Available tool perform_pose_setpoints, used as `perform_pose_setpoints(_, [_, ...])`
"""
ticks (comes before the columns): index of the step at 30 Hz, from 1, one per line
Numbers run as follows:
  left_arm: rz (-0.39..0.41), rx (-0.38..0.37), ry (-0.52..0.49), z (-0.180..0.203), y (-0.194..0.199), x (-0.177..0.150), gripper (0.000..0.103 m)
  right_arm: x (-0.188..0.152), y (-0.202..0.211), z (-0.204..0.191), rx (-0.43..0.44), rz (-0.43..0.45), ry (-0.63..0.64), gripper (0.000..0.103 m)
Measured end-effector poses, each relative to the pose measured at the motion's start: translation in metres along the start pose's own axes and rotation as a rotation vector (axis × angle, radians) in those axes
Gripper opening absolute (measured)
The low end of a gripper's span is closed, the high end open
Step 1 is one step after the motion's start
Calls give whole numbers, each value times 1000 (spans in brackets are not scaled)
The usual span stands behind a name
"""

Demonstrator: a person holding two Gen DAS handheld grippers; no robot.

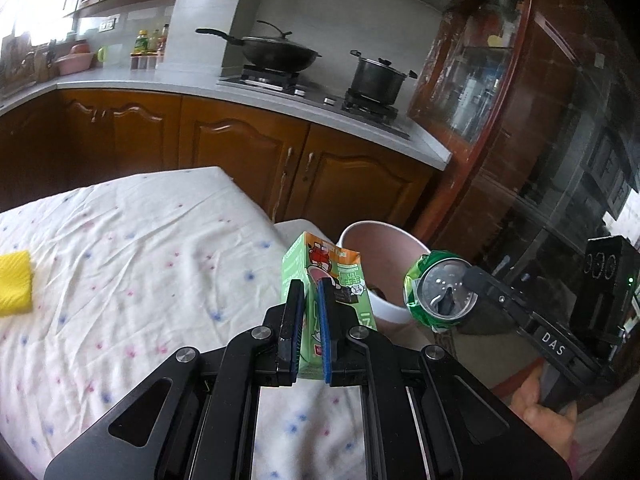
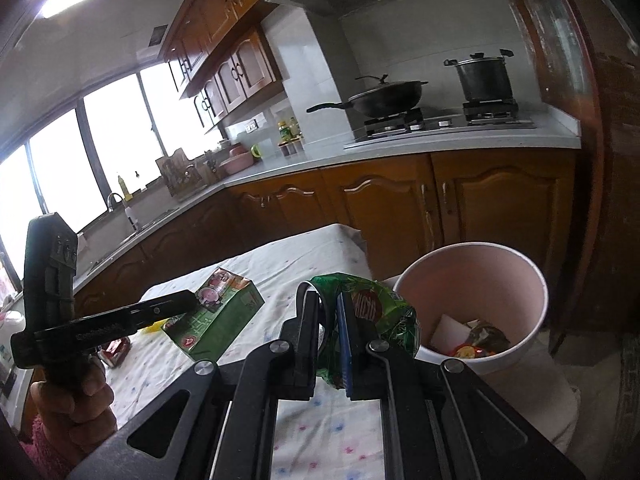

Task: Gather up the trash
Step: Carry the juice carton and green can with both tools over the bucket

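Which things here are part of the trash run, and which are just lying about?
Job:
- green drink carton, clamped in the left gripper
- crushed green can, clamped in the right gripper
- pink bin, trash already inside

Just about:
- yellow sponge
- wok
- pot

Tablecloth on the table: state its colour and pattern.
White tablecloth with small pink and blue flecks; clearest in the left wrist view.

Both hand-held grippers (image 1: 307, 304) (image 2: 329, 312) clamped, raised.
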State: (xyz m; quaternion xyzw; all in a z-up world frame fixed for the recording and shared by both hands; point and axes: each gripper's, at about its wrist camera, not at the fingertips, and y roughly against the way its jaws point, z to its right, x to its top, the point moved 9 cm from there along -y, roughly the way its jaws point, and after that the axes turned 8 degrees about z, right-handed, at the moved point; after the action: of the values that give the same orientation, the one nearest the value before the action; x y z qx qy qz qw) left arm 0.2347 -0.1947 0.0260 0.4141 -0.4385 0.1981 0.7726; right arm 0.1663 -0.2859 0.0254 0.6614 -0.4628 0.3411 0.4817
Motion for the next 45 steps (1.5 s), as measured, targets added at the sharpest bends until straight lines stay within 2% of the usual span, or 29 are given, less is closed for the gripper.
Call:
perform_pose_setpoints(9, [0, -46, -32, 32, -31, 22, 6, 21, 0, 43, -57, 33, -38, 9])
perform_pose_setpoints(17, [-37, -92, -59, 68, -79, 31, 6, 32, -14, 87, -102, 32, -91, 9])
perform_pose_setpoints(28, [-130, -103, -85, 95, -145, 18, 6, 27, -37, 134, -134, 0, -175, 9])
perform_pose_setpoints(45, [-248, -49, -116, 101, -205, -10, 7, 4, -64, 173, -158, -75, -247, 9])
